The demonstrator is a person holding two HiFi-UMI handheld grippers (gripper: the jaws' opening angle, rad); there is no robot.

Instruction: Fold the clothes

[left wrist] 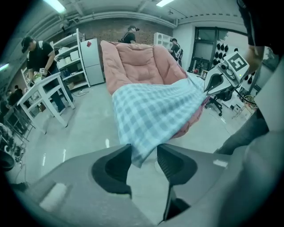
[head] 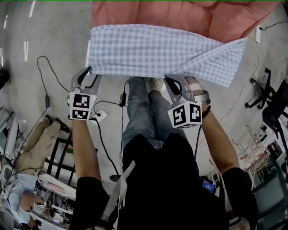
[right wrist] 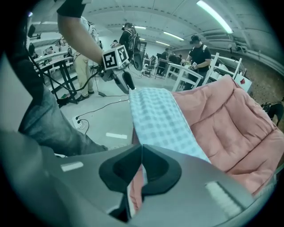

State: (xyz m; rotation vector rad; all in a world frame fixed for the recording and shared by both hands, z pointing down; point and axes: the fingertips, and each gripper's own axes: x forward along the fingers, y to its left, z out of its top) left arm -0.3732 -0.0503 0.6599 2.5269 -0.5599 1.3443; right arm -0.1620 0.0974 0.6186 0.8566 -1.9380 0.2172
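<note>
Blue checked cloth (head: 162, 51) draped over pink quilt (head: 180, 13) | left gripper (left wrist: 144, 153) jaws apart, cloth corner loose between | right gripper (right wrist: 141, 153) clamped on cloth edge, at quilt's front

We log a glossy grey concrete floor (head: 49, 40) with black cables (head: 47, 99) and a white power strip (head: 100, 115). Strip lights (right wrist: 213, 15) run along the ceiling. White shelving (left wrist: 71, 55), pale cabinet (left wrist: 93, 60), white table (left wrist: 46, 91), black office chair (head: 270, 96).
</note>
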